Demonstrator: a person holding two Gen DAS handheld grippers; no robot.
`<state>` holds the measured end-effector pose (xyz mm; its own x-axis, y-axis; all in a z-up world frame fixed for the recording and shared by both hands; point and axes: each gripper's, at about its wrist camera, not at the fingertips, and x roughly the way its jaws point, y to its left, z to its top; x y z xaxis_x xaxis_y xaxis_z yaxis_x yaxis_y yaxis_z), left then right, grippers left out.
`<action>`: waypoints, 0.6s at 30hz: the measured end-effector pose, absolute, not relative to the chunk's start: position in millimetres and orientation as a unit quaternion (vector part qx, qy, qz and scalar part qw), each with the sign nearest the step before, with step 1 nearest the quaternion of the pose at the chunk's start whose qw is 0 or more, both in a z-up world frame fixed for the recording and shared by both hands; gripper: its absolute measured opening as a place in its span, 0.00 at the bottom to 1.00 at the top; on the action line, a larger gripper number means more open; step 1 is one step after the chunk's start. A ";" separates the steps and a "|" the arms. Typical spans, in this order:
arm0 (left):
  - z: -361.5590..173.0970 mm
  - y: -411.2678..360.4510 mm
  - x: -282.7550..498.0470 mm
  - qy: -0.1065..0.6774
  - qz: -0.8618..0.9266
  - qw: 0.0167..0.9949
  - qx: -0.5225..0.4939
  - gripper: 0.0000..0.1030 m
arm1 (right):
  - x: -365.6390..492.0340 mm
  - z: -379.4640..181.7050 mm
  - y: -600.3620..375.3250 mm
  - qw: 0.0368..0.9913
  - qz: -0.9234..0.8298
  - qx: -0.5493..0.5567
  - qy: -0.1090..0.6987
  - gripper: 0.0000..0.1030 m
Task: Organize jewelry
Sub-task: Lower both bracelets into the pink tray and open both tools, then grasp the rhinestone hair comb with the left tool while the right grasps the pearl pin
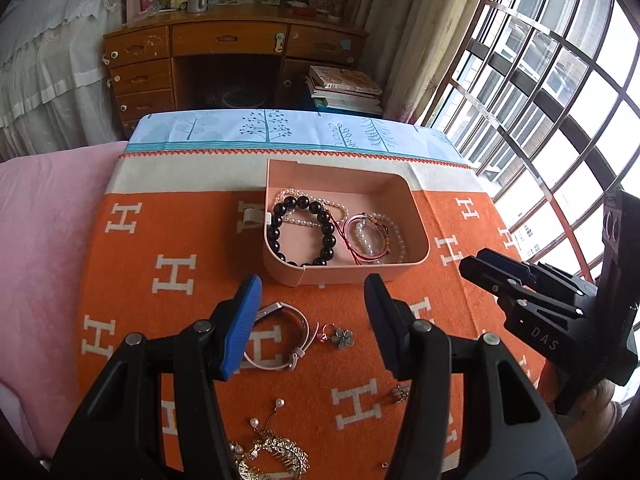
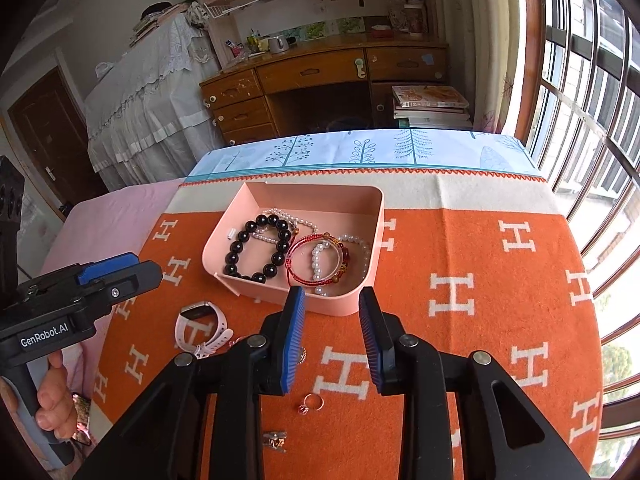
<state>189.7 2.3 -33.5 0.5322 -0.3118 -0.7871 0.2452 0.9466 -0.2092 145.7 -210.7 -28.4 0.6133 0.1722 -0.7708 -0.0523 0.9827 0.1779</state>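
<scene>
While both tools hang above the orange blanket [image 1: 192,240] with white H letters, neither one grasps anything. The left tool [image 1: 312,308] has its blue pads spread wide and released; the right tool [image 2: 330,328] is also spread apart, with nothing between the pads.

The pink tray [image 2: 372,240] lies in the middle of the blanket, its long axis running left to right in both views. Inside it lie a black bead bracelet [image 2: 260,248] on the left, a red cord bracelet [image 2: 316,260] just beside it and touching it, and white pearl strands [image 2: 320,256] under and around them.

In front of the tray, on the blanket, lies a white watch [image 2: 202,330] — its band is curled into a loop. Near it are a small pink ring [image 2: 310,402], a grey flower piece [image 1: 344,338] and a small golden charm [image 1: 400,393]. A golden piece with pearls [image 1: 272,448] lies closest to the left camera, partly hidden by the tool.
</scene>
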 end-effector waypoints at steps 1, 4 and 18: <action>-31.7 4.1 183.6 0.454 -0.160 0.876 -0.032 0.49 | 140.3 -26.8 -210.3 0.896 0.064 0.068 0.434 0.31; -27.5 9.3 165.4 0.449 -0.160 0.879 -0.020 0.49 | 123.6 -24.0 -206.5 0.895 0.070 0.065 0.435 0.32; -36.6 47.7 85.9 0.435 -0.161 0.886 0.018 0.49 | 43.4 -36.6 -181.0 0.889 0.117 0.051 0.439 0.32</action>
